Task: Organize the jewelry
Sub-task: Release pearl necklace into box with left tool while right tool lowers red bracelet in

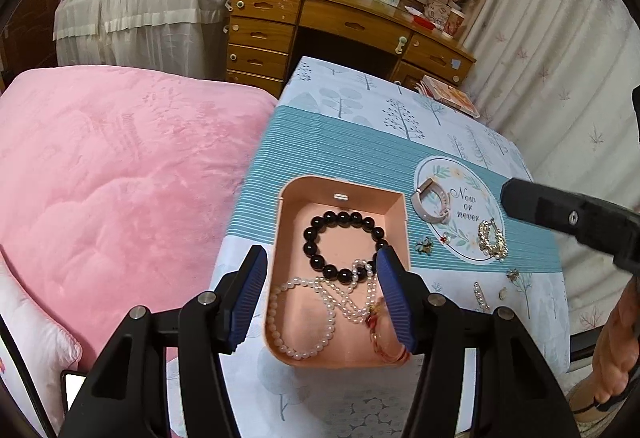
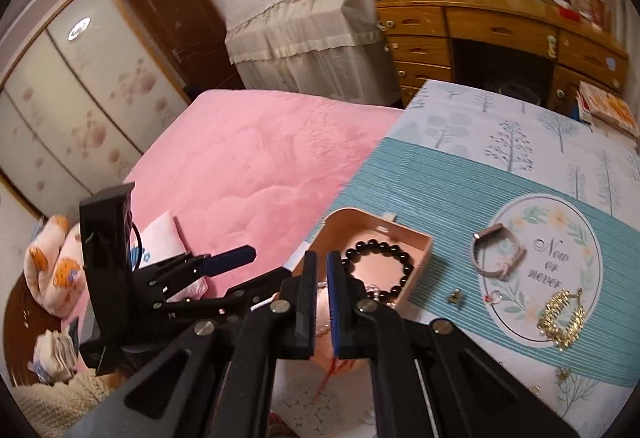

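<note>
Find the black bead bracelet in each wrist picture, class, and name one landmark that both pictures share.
Left wrist view: the black bead bracelet lies in the far half of the peach tray, centre of the picture, just beyond the open left claw.
Right wrist view: black bead bracelet in the same tray, centre, partly behind the right claw.
Shared landmark: the "Now or never" circle on the tablecloth.

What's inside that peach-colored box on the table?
In the peach box: a black bead bracelet, a pearl strand and something red-and-gold, partly hidden by the left gripper.
</note>
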The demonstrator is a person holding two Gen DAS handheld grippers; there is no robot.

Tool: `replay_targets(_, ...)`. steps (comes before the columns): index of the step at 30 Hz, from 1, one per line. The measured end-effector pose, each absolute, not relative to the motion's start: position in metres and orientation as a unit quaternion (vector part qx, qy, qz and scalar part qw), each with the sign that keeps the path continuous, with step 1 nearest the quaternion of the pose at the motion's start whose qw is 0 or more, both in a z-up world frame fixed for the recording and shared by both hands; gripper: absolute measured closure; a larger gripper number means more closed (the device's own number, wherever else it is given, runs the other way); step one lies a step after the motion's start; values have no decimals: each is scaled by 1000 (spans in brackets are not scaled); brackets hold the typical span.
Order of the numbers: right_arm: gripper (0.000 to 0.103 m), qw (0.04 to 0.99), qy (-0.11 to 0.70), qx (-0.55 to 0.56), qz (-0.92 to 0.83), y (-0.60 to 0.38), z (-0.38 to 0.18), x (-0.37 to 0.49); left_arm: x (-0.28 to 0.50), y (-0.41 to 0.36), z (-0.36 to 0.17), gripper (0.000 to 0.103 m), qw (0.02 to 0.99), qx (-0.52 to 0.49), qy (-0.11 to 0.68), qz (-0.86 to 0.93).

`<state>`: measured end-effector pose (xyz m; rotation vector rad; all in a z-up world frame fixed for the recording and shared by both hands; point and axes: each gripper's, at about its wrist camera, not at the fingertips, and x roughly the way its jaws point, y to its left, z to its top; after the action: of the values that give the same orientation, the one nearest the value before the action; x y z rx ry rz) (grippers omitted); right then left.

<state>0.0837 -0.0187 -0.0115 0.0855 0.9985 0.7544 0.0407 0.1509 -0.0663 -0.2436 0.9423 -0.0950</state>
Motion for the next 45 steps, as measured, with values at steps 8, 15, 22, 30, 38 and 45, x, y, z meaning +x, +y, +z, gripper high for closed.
replay_targets(8,98,809,475,23,347,-14,-18,78,38,158,-67,45,884,-114,451,-42)
replay_targets(15,98,769,545,33,332,-23,-62,75,36,157,-68,45,886,-104,450,-44)
replay_targets(22,97,733,595,57,325,-33,-104,65,37,154,-70,45,885,-100,453,-46)
replay_targets(30,97,713,618,68,325,-27,-125,60,36,153,-71,45,885,-98,452,-50)
replay_targets(38,82,709,616,72,336,-9,-132,67,35,153,-72,44,885,-99,452,-50)
replay_targets(45,79,737,584,79,331,13,-134,86,34,153,-73,44,885,-99,452,-49)
